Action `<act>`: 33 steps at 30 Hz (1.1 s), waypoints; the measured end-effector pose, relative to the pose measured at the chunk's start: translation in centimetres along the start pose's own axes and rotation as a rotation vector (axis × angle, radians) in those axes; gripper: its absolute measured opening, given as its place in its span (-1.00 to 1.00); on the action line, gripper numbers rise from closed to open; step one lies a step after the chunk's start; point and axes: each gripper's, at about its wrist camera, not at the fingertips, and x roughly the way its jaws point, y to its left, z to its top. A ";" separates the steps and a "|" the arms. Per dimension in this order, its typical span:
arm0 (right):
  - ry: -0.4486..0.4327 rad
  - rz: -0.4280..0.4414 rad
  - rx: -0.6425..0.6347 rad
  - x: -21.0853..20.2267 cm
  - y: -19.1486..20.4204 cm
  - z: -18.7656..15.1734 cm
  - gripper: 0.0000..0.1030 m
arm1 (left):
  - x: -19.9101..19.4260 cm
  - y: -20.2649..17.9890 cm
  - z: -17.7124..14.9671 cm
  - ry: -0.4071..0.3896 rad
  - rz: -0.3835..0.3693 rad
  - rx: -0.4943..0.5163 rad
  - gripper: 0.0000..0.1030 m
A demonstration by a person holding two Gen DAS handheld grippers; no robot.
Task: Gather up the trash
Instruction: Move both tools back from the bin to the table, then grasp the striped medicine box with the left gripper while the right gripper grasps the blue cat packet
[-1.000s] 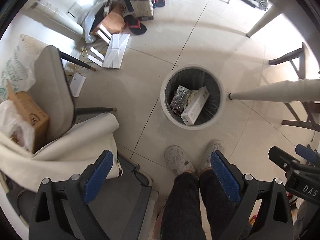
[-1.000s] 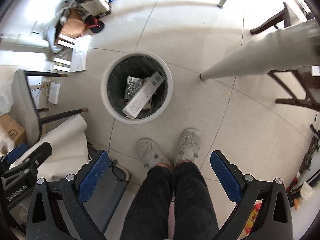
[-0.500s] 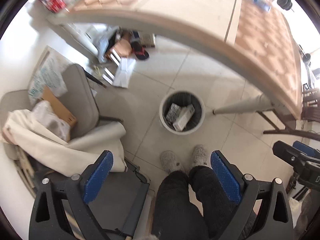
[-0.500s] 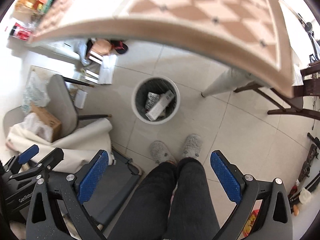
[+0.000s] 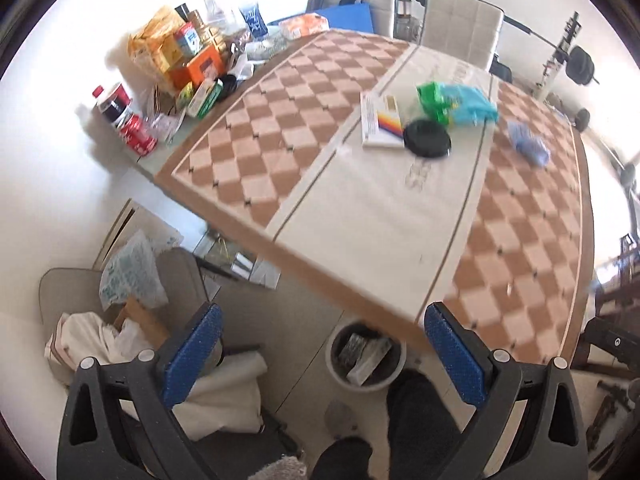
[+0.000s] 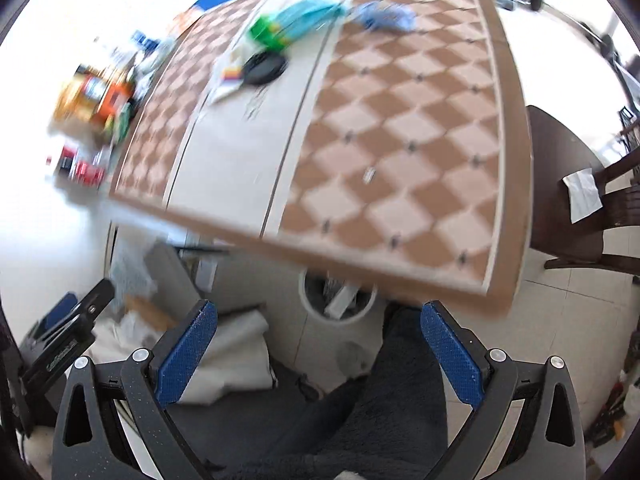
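Note:
A white trash bin (image 5: 366, 356) (image 6: 340, 300) stands on the floor half under the table edge, with a white box and a foil pack inside. On the chequered table (image 5: 360, 208) (image 6: 400, 140) lie a green-and-blue plastic bag (image 5: 456, 104) (image 6: 296, 20), a black lid (image 5: 427, 139) (image 6: 265, 67), a white booklet (image 5: 378, 122) and a crumpled blue wrapper (image 5: 528, 142) (image 6: 386, 16). My left gripper (image 5: 326, 356) is open and holds nothing, well short of the table items. My right gripper (image 6: 318, 350) is open and holds nothing as well.
Cans, bottles and boxes (image 5: 176, 64) crowd the table's far left corner. A grey chair (image 5: 120, 320) piled with cloth and a cardboard box stands at left. A dark wooden chair (image 6: 580, 200) is at right. The person's dark trouser legs (image 6: 360, 420) are below.
Both grippers have risen from over the floor bin to above table height and tilted forward. The table top has come into view and the bin has dropped towards the lower frame.

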 end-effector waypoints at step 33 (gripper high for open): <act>0.107 -0.087 0.138 21.5 -7.5 41.4 0.80 | 27.1 -7.6 24.4 0.411 0.032 -0.102 0.42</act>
